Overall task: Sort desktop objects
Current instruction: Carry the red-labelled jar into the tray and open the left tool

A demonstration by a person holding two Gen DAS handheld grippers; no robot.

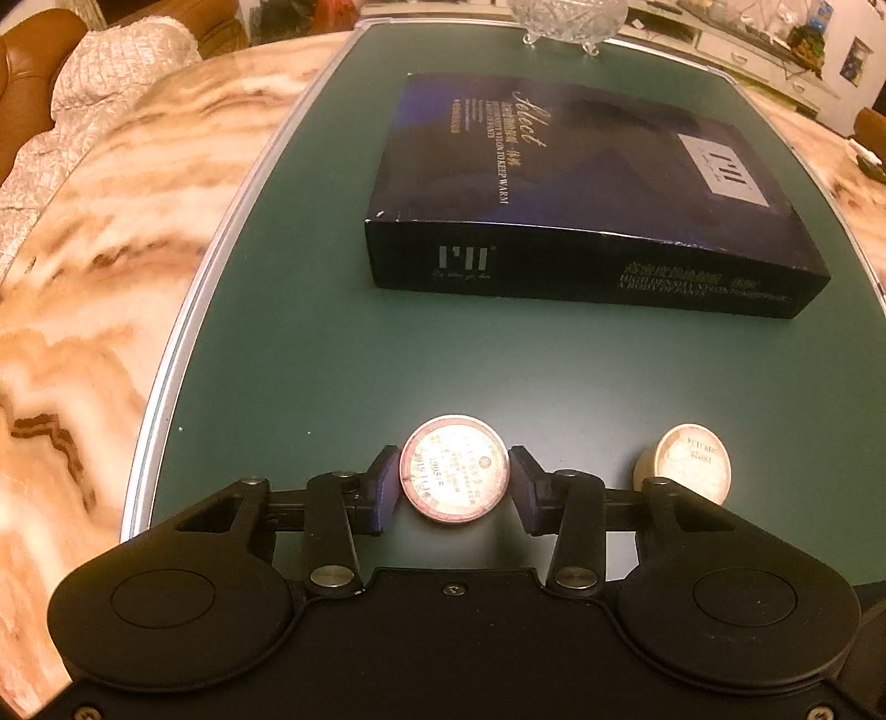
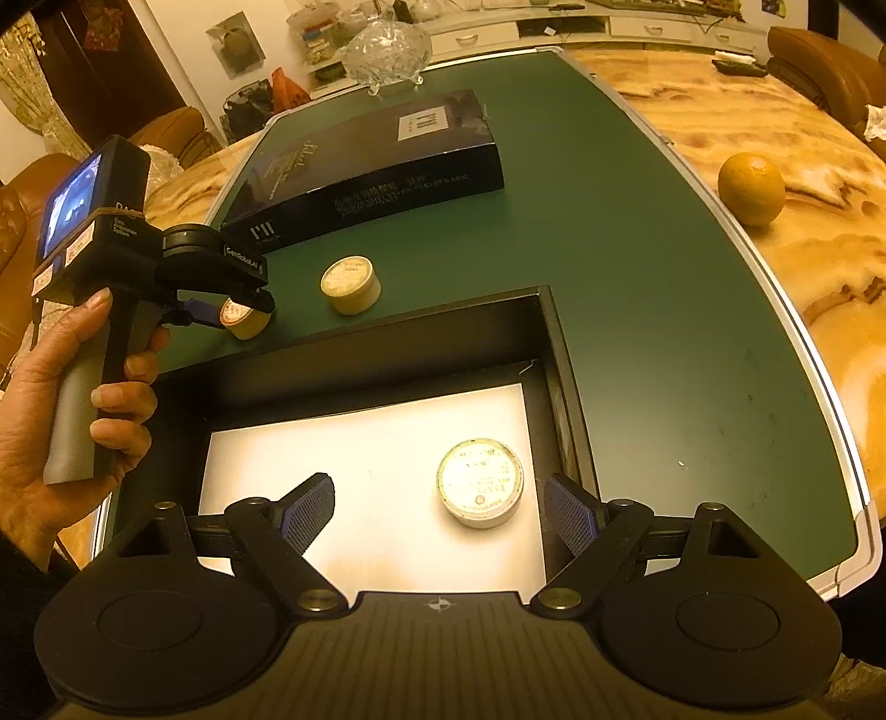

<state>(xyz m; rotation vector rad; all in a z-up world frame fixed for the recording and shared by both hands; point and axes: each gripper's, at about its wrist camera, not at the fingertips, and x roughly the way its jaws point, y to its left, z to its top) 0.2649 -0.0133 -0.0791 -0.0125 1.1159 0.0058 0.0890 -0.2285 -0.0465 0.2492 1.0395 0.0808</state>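
Note:
My left gripper (image 1: 454, 484) has its blue pads against both sides of a round cream tin (image 1: 454, 476) on the green mat (image 1: 332, 343), shut on it. The right wrist view shows that left gripper (image 2: 243, 317) with the same tin (image 2: 246, 321), held by a person's hand (image 2: 72, 399). A second round tin (image 1: 689, 462) stands just to its right on the mat, the second tin (image 2: 351, 283) lying beyond the tray. My right gripper (image 2: 437, 509) hangs open over an open black tray (image 2: 554, 343) with a white floor, where a third tin (image 2: 479, 490) lies between its fingers.
A flat dark-blue box (image 1: 581, 183) lies further back on the mat, also the dark box (image 2: 376, 166). A cut-glass bowl (image 2: 387, 50) stands at the mat's far edge. An orange (image 2: 751, 188) rests on the marble table (image 2: 803, 266) to the right.

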